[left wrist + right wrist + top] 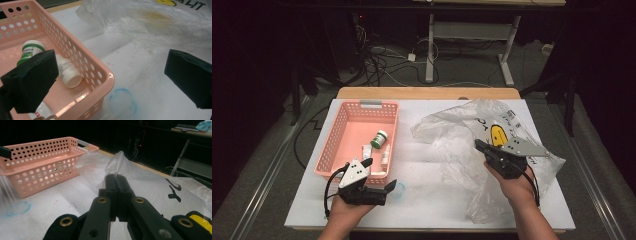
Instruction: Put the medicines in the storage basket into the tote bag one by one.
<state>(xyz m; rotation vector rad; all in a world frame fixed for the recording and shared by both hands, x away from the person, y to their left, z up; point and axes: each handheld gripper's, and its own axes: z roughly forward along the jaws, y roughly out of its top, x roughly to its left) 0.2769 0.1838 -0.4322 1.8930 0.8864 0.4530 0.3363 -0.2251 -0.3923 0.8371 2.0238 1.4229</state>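
Right gripper (116,178) clamped on plastic bag (150,182), pinched fold partly hidden between pads; bag clear, crinkled, black lettering cut off; left gripper (110,75) released beside pink basket (100,75)

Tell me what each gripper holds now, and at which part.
The right gripper is shut on the clear plastic bag, pinching a raised fold of its film. The left gripper is open beside the pink basket and holds nothing.

High view overhead; tool views close, sharing pink basket (75,62).
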